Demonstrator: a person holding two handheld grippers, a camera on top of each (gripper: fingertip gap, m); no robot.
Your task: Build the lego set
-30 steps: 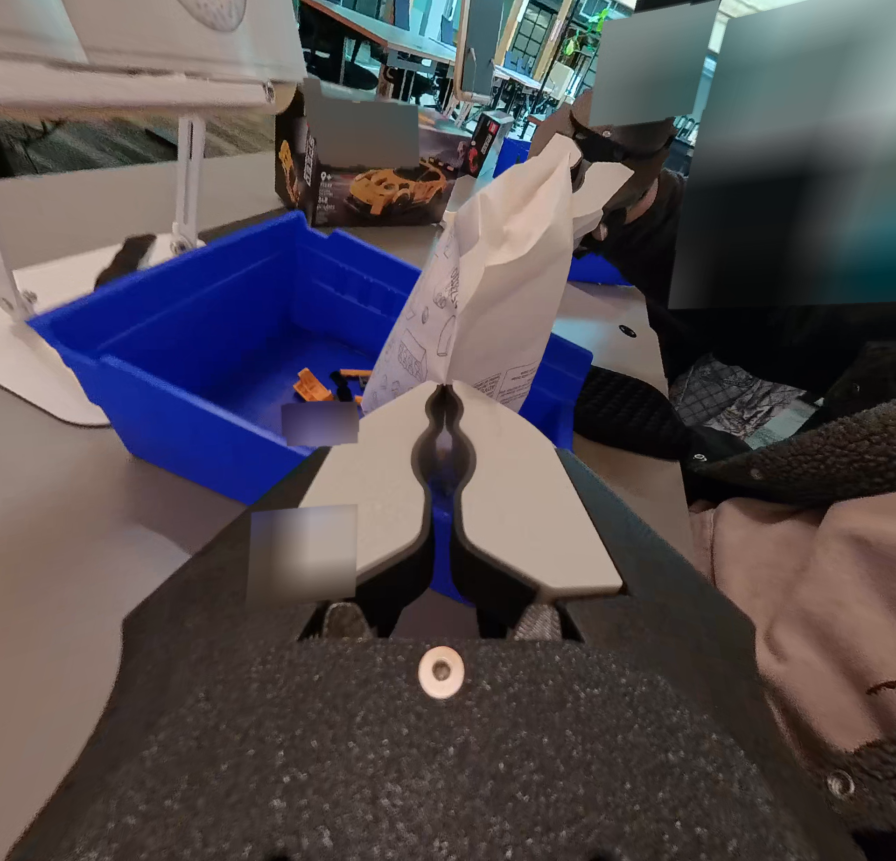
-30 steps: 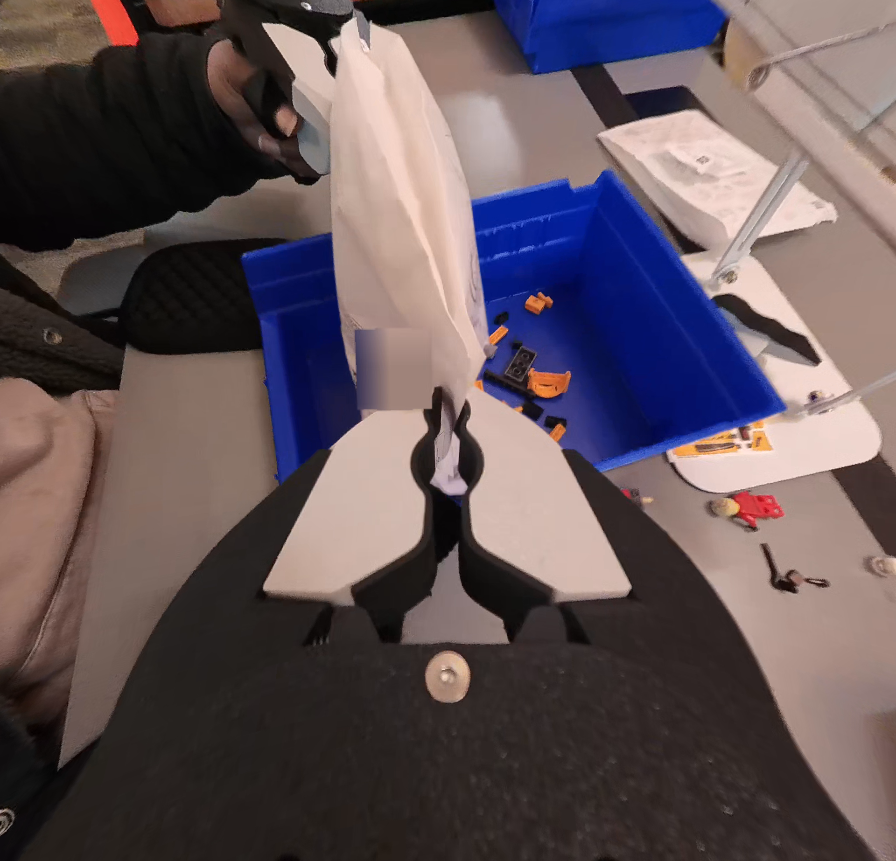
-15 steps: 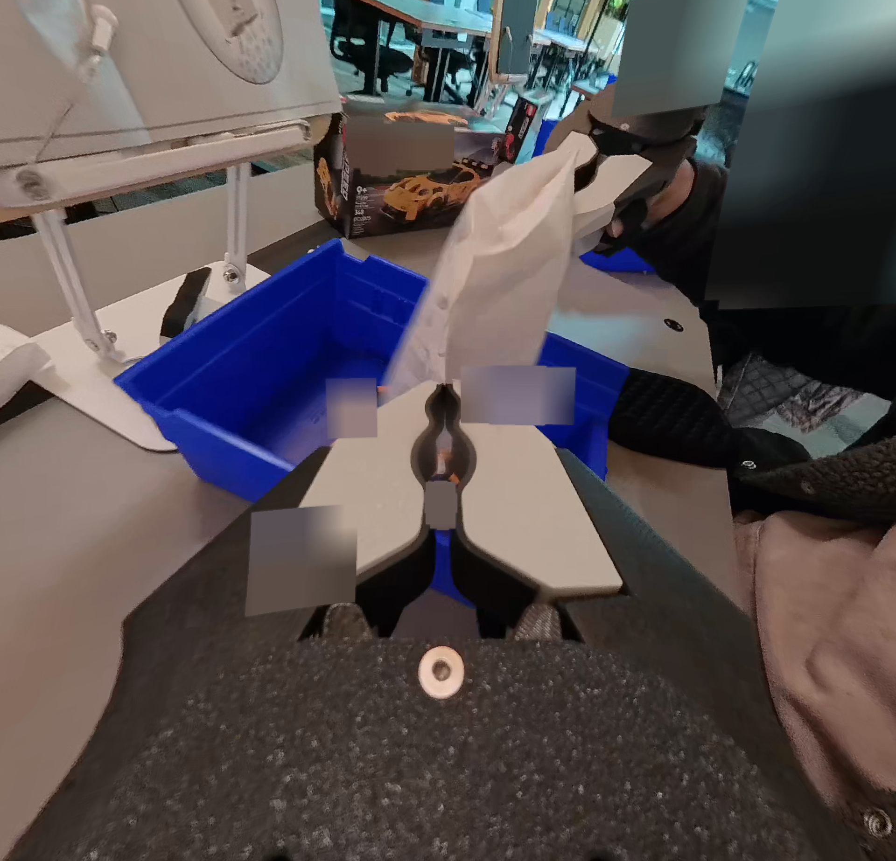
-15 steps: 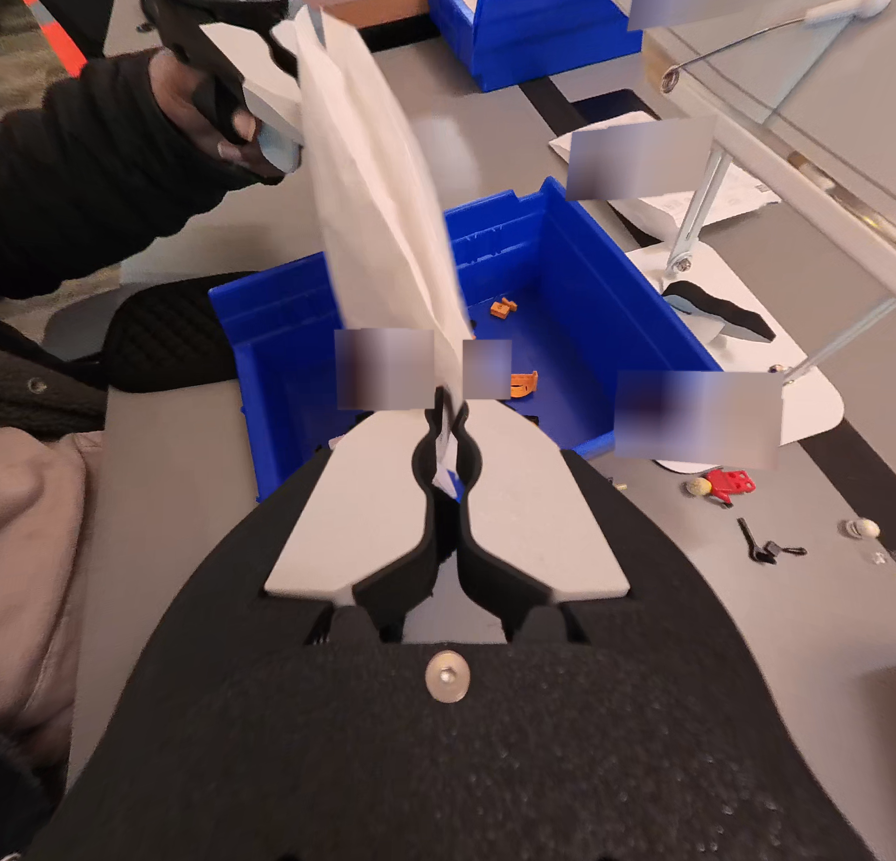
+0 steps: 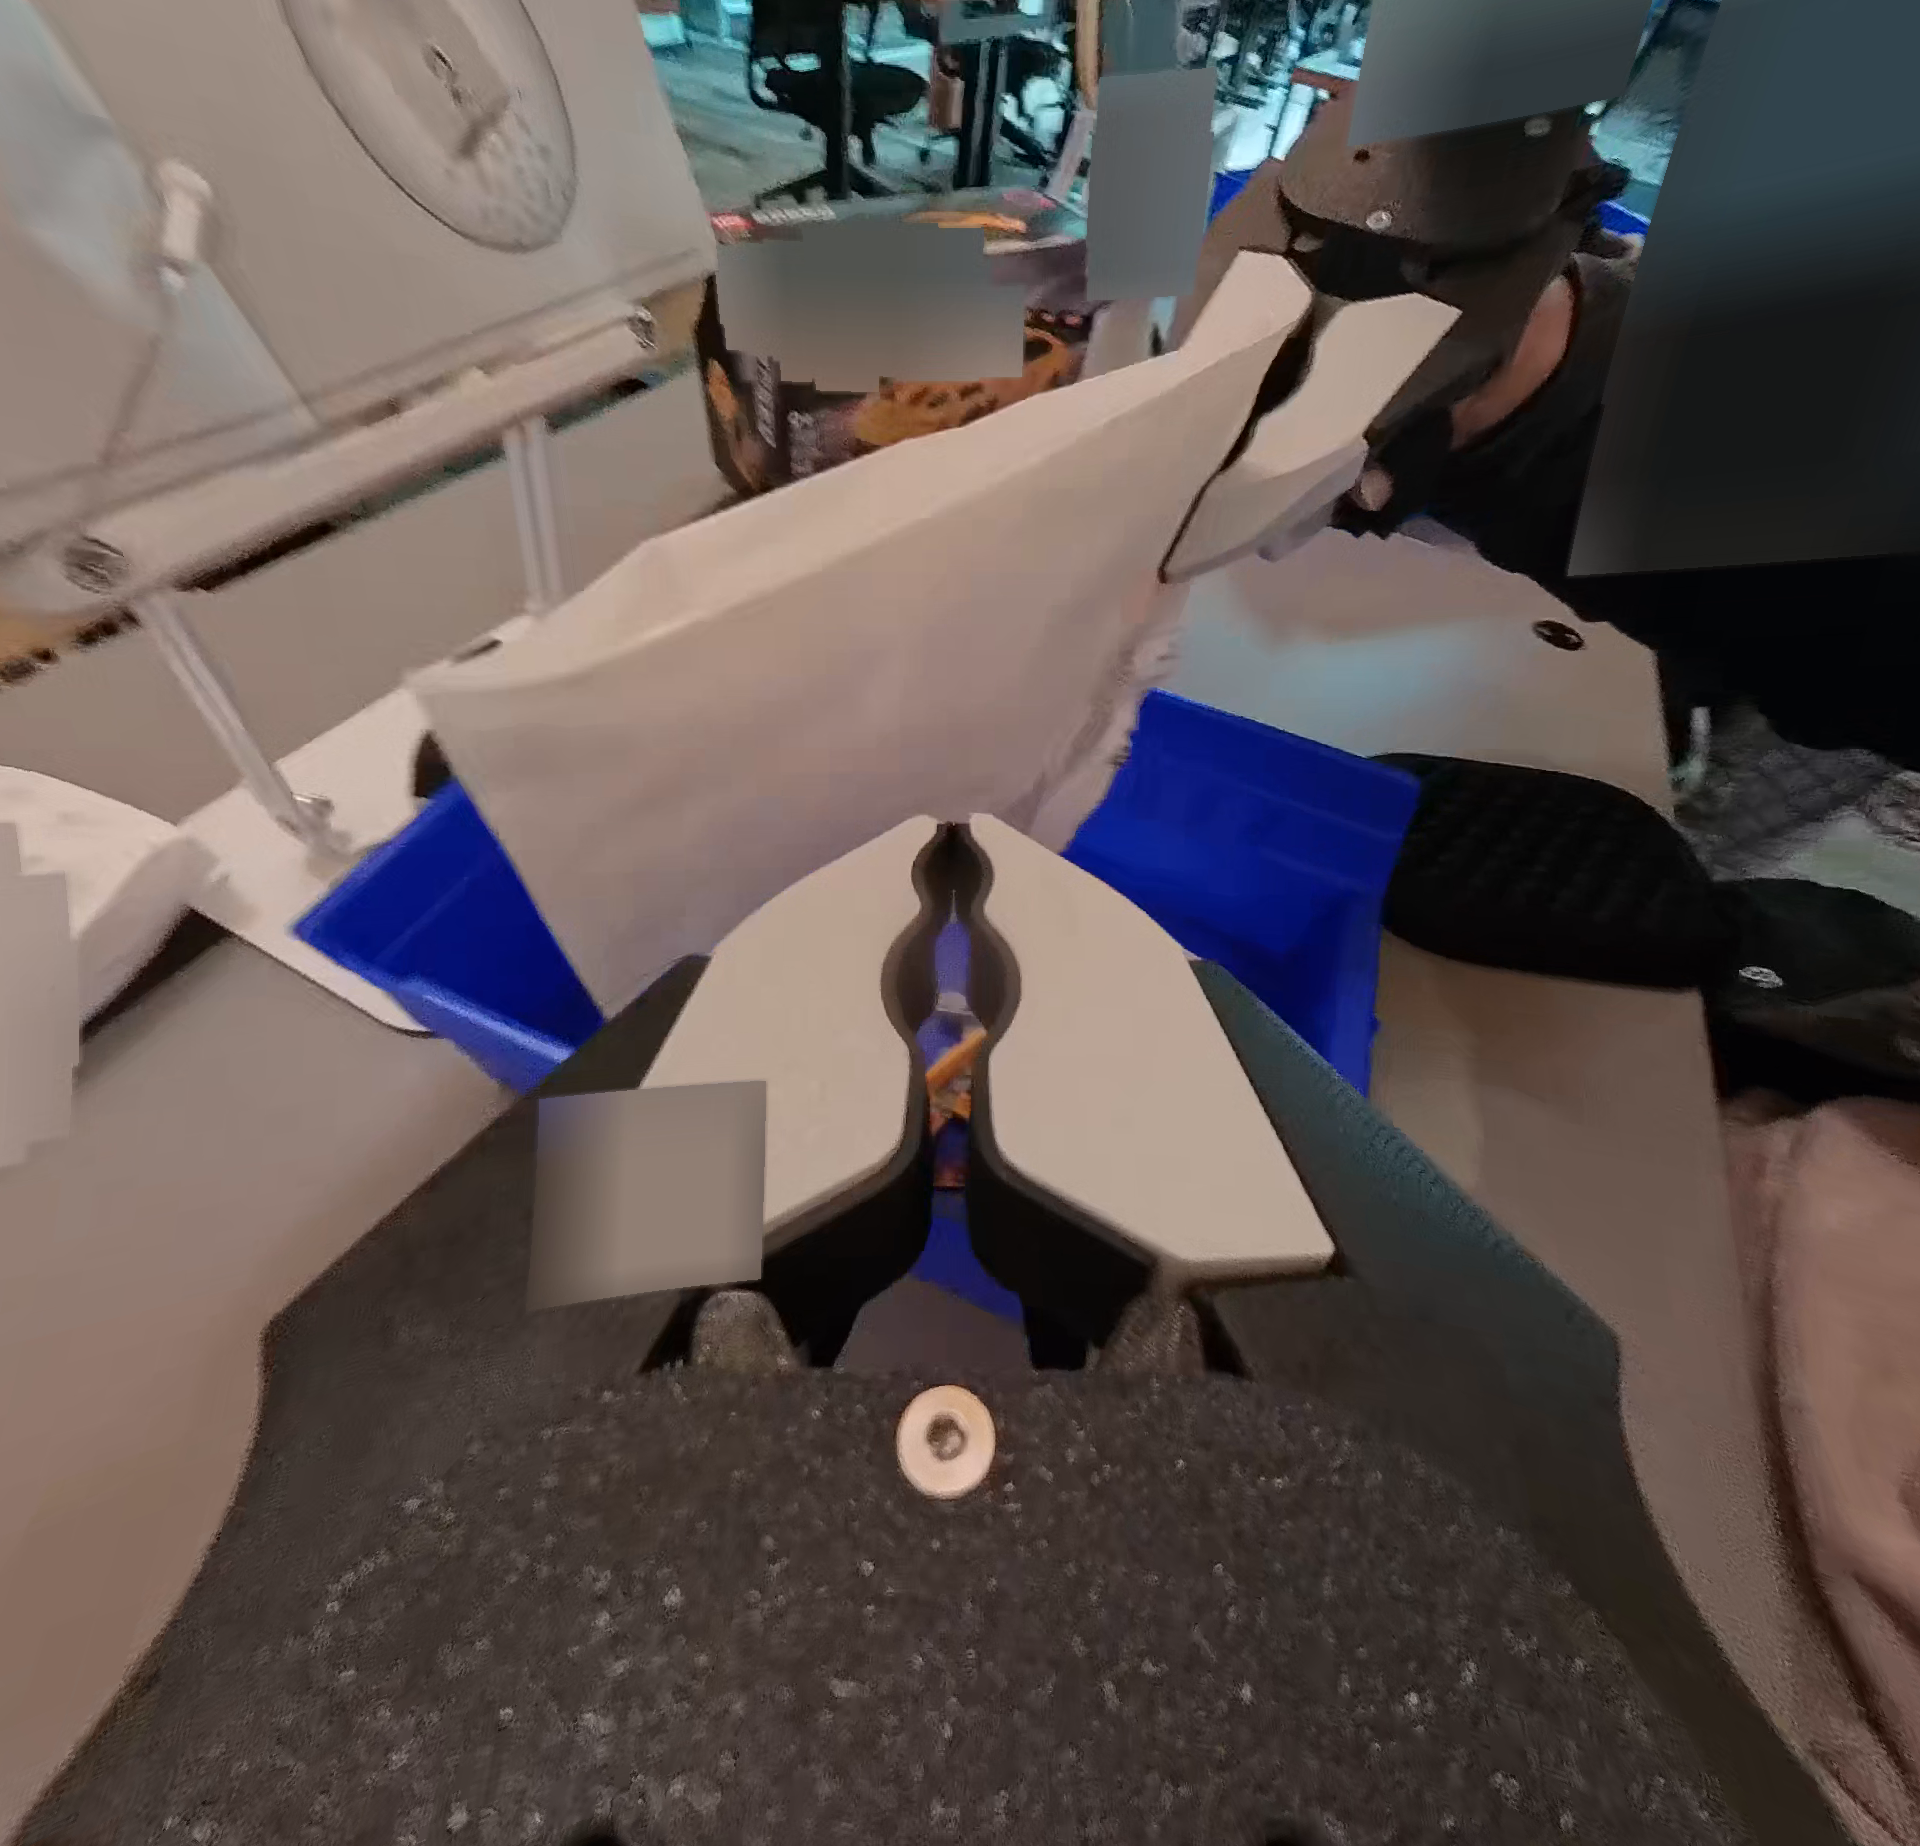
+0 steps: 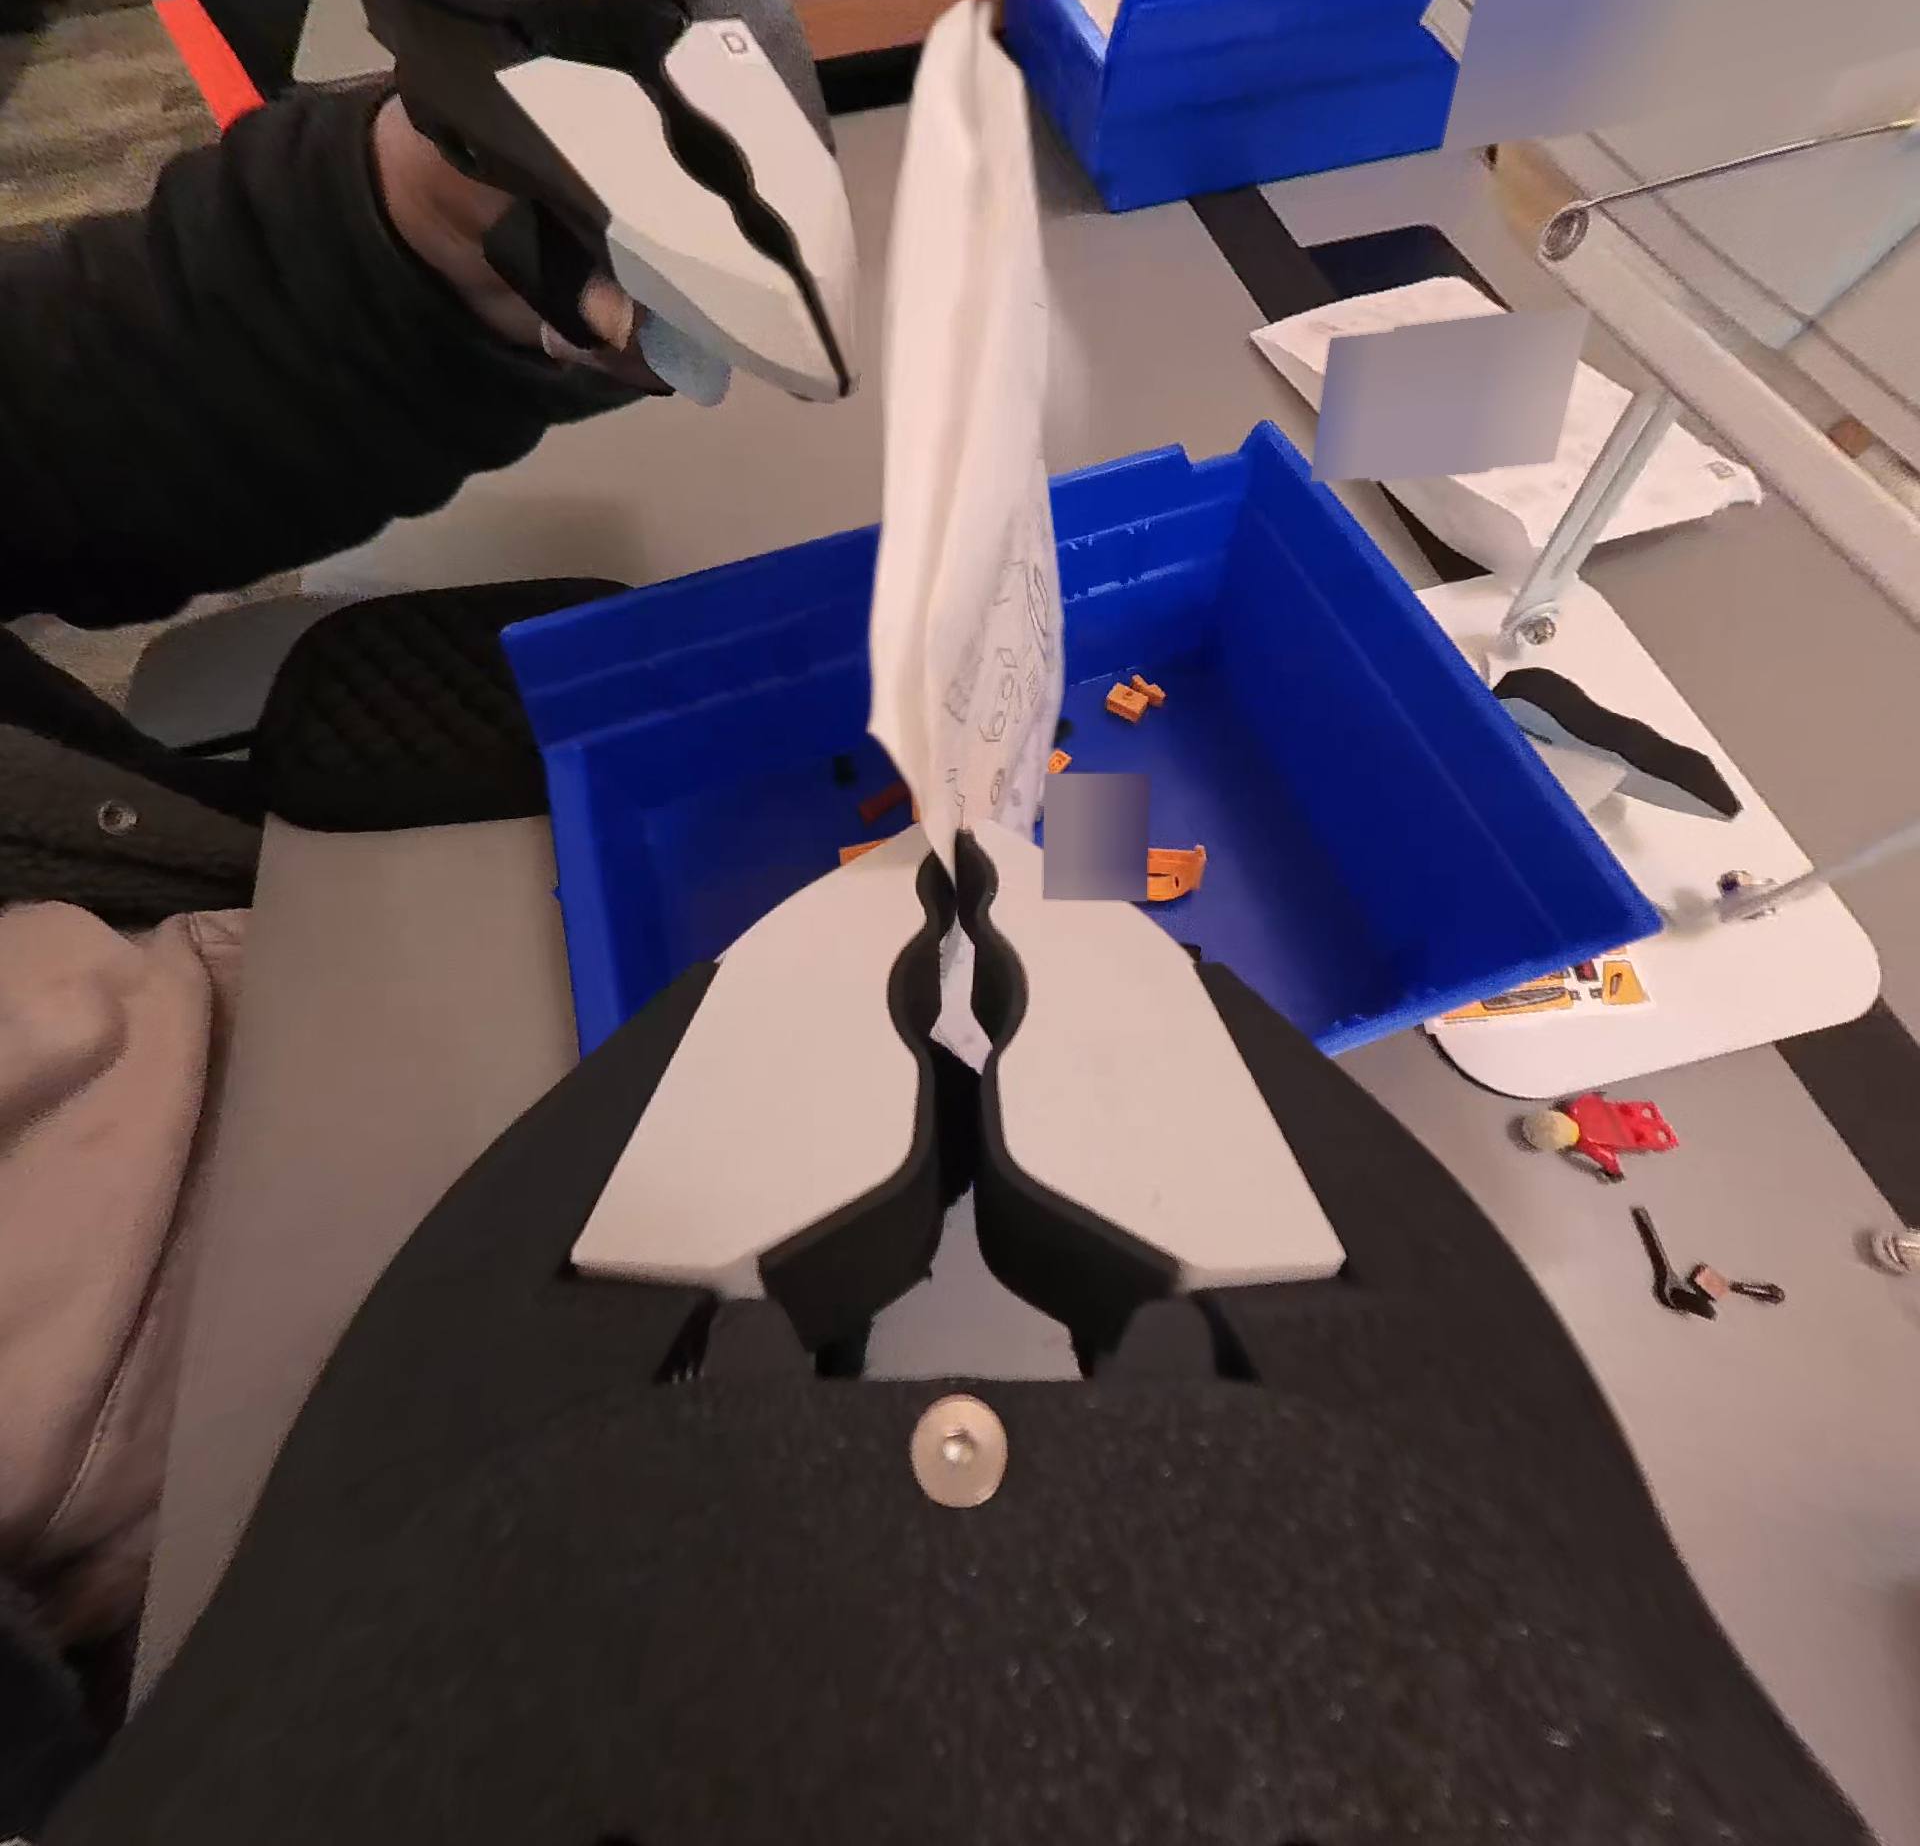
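A white paper bag (image 6: 966,394) stands over the blue bin (image 6: 1455,757). My right gripper (image 6: 961,840) is shut on its lower end, with paper showing between the fingers. It also shows in the left wrist view (image 5: 1205,529), clamped on the bag (image 5: 831,674). My left gripper (image 5: 951,832) is shut, its tips at the bag's edge. In the right wrist view it (image 6: 842,383) hangs just left of the bag, seemingly a hair apart from it. Several orange pieces (image 6: 1174,871) and small dark pieces lie on the bin floor.
A red minifigure (image 6: 1605,1131), small black parts (image 6: 1683,1287) and a sticker sheet (image 6: 1538,996) lie right of the bin. A white stand base (image 6: 1766,965) and a second blue bin (image 6: 1247,82) are beyond. A set box (image 5: 769,414) stands behind, and a black pad (image 6: 405,705) lies to the left. Some 12 cm of space lies between my two pairs of fingers. To the red minifigure (image 6: 1605,1131): right tips about 25 cm, left tips about 30 cm.
The bag's top end has come out of my left gripper and now sticks up free. The left gripper has dropped lower beside the bag. The right gripper keeps its hold.
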